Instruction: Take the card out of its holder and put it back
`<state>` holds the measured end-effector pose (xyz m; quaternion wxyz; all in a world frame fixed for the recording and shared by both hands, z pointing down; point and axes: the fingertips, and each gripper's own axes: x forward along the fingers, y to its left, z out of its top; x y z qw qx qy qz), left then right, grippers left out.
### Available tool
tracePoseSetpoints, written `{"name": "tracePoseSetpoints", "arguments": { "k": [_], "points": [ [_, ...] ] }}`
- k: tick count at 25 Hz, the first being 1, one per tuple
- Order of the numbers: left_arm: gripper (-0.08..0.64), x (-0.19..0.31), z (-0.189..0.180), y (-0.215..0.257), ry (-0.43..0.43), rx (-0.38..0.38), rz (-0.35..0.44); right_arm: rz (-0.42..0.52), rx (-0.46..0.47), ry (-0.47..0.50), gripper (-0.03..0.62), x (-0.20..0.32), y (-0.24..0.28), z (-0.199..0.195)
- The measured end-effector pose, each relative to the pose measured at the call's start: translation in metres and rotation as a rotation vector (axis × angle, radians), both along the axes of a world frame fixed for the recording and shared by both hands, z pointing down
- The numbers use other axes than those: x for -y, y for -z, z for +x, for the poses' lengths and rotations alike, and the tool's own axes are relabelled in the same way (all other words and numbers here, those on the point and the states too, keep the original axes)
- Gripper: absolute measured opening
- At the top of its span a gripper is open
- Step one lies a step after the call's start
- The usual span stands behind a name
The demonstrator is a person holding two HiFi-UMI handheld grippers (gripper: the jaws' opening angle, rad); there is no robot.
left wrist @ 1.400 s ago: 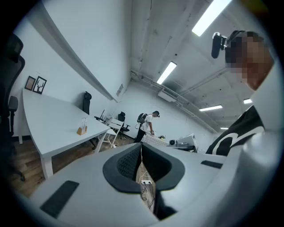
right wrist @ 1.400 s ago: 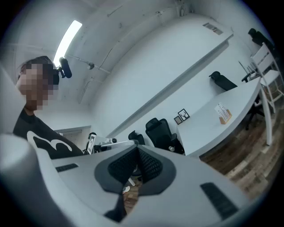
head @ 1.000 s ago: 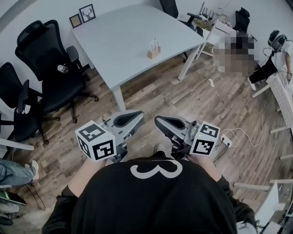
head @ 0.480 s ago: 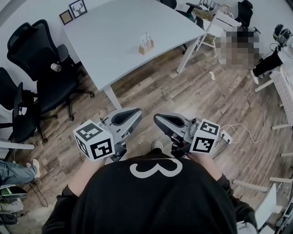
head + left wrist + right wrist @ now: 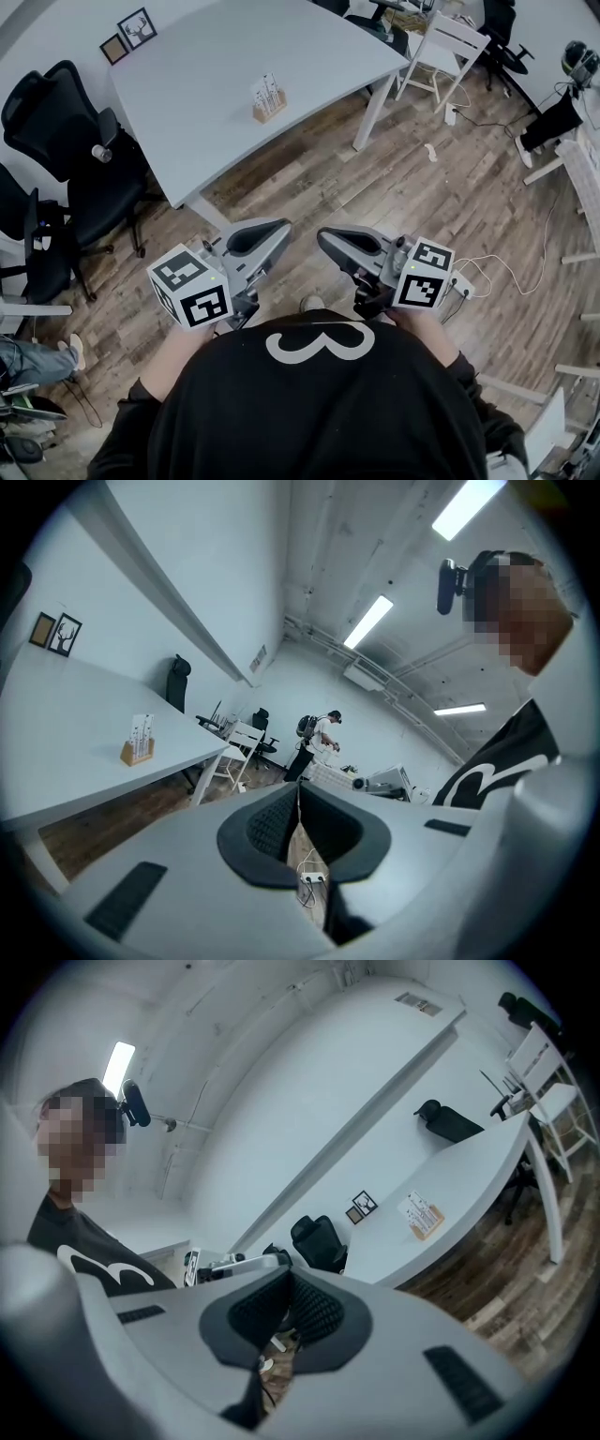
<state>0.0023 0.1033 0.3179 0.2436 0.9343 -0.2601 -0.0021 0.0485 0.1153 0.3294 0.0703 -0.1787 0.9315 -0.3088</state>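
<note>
A white card stands in a small wooden holder [image 5: 268, 99] on the big white table [image 5: 197, 112], far ahead of both grippers. The same holder [image 5: 139, 743] sits at the left of the left gripper view, and the holder [image 5: 424, 1216] lies at the right of the right gripper view. My left gripper [image 5: 268, 232] is held in front of my chest over the wood floor. It is shut and empty. My right gripper [image 5: 330, 238] hangs beside it, likewise shut with nothing between its pads. Neither gripper is near the table.
Black office chairs [image 5: 66, 122] crowd the table's left side. Two framed pictures [image 5: 129, 33] lean at its back corner. A white chair [image 5: 441, 52] stands to its right. A power strip with cable [image 5: 466, 283] lies on the floor at right. A person with a backpack [image 5: 319, 739] works far off.
The table and card holder have slid left and down in the head view as I walk toward them. Both grippers keep their place before my chest, still shut.
</note>
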Motion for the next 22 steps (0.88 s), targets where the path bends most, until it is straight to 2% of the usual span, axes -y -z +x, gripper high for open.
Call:
{"name": "tracePoseSetpoints", "arguments": {
  "k": [4,8,14,18,22],
  "points": [
    [0.017,0.022,0.021,0.006,0.011,-0.002,-0.003,0.000,-0.002,-0.015,0.011,0.027,0.002,0.023],
    [0.017,0.029,0.030,0.010,0.002,-0.005,0.010,-0.029,0.013,-0.026,0.011,0.046,0.001,0.029],
    [0.017,0.043,0.020,-0.005,0.052,-0.003,-0.027,-0.042,0.016,-0.006,0.011,0.057,-0.009,0.024],
    [0.017,0.062,0.018,-0.013,0.041,0.005,-0.025,-0.044,0.018,-0.005,0.011,0.071,-0.016,0.019],
    [0.017,0.107,0.003,-0.016,0.043,0.008,-0.040,-0.046,0.012,-0.015,0.011,0.105,-0.016,0.008]
  ]
}}
